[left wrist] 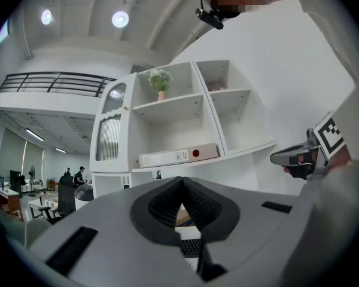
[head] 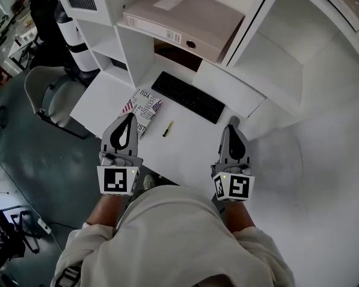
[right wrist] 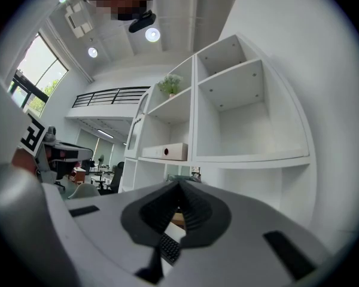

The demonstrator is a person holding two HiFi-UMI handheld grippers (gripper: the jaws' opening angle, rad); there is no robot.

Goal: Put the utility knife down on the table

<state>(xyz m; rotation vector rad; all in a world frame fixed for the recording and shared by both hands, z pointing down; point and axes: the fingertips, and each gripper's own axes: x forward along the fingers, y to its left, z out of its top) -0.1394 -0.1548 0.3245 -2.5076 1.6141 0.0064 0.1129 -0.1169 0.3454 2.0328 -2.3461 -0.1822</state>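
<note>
On the white desk the utility knife already lies near the keyboard, with the left gripper and right gripper both clenched empty, so I'd call the job done.

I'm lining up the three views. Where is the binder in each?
Head view: binder at top centre, flat on the shelf unit.
Left gripper view: binder near centre, on a shelf.
Right gripper view: binder just left of centre, same shelf.
Shared landmark: the black keyboard, low in both gripper views.

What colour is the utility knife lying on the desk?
Yellow with a black end; the utility knife shows best in the head view.
</note>
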